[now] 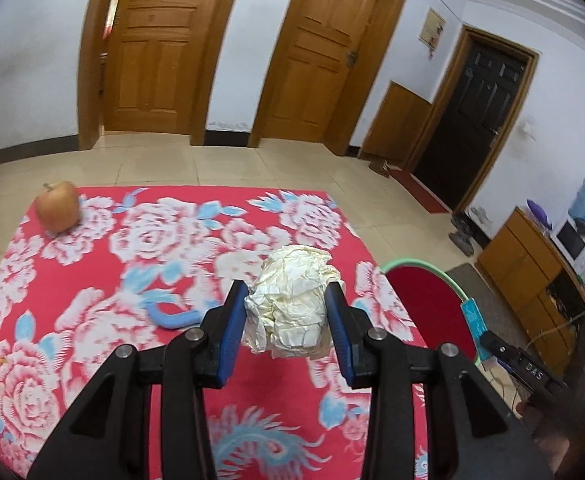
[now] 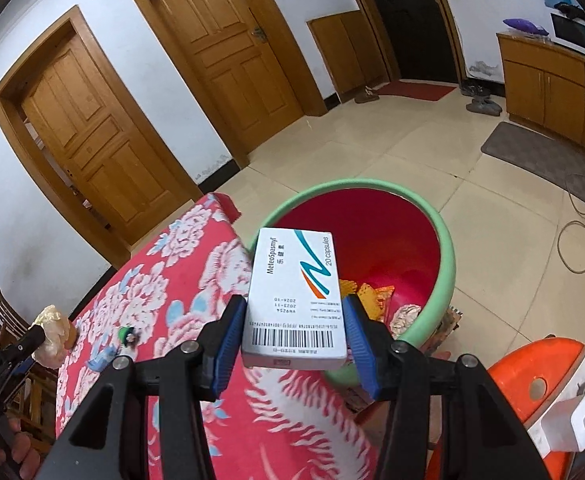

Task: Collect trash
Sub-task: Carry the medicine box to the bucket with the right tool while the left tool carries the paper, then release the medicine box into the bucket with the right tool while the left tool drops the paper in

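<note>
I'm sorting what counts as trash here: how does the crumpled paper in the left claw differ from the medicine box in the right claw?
The crumpled paper is an irregular, creased cream wad; the medicine box is a flat, sharp-edged white carton printed with text and a barcode. The paper hangs over the red flowered cloth, while the box is held near the rim of the green bin, partly in front of its opening. Both are clamped between blue pads: paper in the left claw, box in the right claw.

Even, soft daylight is filling both views; fisheye distortion is bending the doors [image 1: 160,40], dark vignetting is framing corners, slight blur softening edges.
</note>
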Motion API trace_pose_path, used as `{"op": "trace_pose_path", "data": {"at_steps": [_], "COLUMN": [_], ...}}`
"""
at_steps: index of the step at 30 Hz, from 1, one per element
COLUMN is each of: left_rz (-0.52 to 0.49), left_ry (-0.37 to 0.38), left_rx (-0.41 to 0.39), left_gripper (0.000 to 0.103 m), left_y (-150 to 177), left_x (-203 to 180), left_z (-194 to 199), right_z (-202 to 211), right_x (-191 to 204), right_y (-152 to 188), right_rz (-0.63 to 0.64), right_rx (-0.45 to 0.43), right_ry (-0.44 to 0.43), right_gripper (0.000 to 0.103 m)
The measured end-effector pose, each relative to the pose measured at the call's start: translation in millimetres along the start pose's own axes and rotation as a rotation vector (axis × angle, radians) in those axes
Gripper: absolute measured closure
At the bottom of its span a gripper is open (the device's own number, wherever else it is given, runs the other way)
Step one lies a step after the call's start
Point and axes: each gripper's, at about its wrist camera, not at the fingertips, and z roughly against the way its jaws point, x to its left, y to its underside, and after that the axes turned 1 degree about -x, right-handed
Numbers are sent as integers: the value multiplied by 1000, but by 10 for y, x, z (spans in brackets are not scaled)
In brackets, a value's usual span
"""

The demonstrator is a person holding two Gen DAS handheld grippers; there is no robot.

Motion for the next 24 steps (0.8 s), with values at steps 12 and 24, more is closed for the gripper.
{"op": "trace_pose_path", "data": {"at_steps": [12, 24], "left_rz": [-159, -330], "left_ry": [76, 168], "left_rx": [69, 137], "left_gripper": [63, 63], "left_y": [54, 220], "left_x": [-787, -1601], "left_z": [-398, -869], "right_z": [-99, 149], "right_x": [-370, -667], "right_y": [-97, -95], "right_rz": [-51, -146], "right_rx": [-15, -59], "right_ry": [-2, -22], "right_gripper": [49, 32]}}
